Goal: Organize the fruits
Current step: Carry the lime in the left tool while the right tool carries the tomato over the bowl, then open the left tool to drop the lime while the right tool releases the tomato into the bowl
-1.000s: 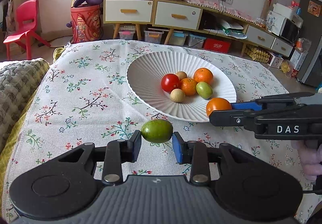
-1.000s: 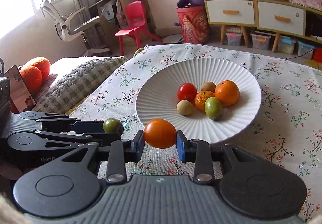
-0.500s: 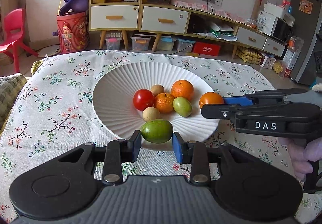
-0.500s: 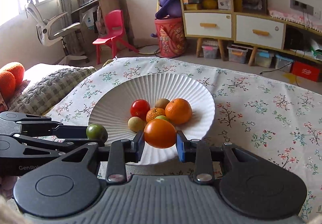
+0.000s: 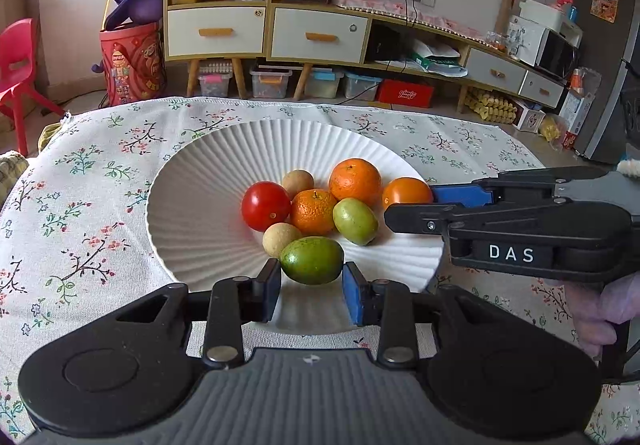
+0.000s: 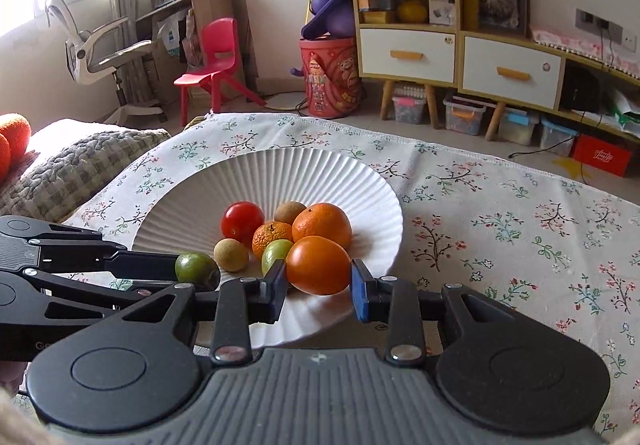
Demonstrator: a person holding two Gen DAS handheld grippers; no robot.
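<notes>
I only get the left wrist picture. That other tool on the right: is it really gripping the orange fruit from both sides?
Observer: Yes. In the right wrist view the right tool has a blue pad pressed on each side of the orange fruit, which hangs over the white plate.
Operator: What is off to the left, beyond my picture?
Observer: A white office chair stands by a bright window.

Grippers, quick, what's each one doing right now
Left gripper: shut on the green fruit, over the plate.
Right gripper: shut on the orange fruit.
</notes>
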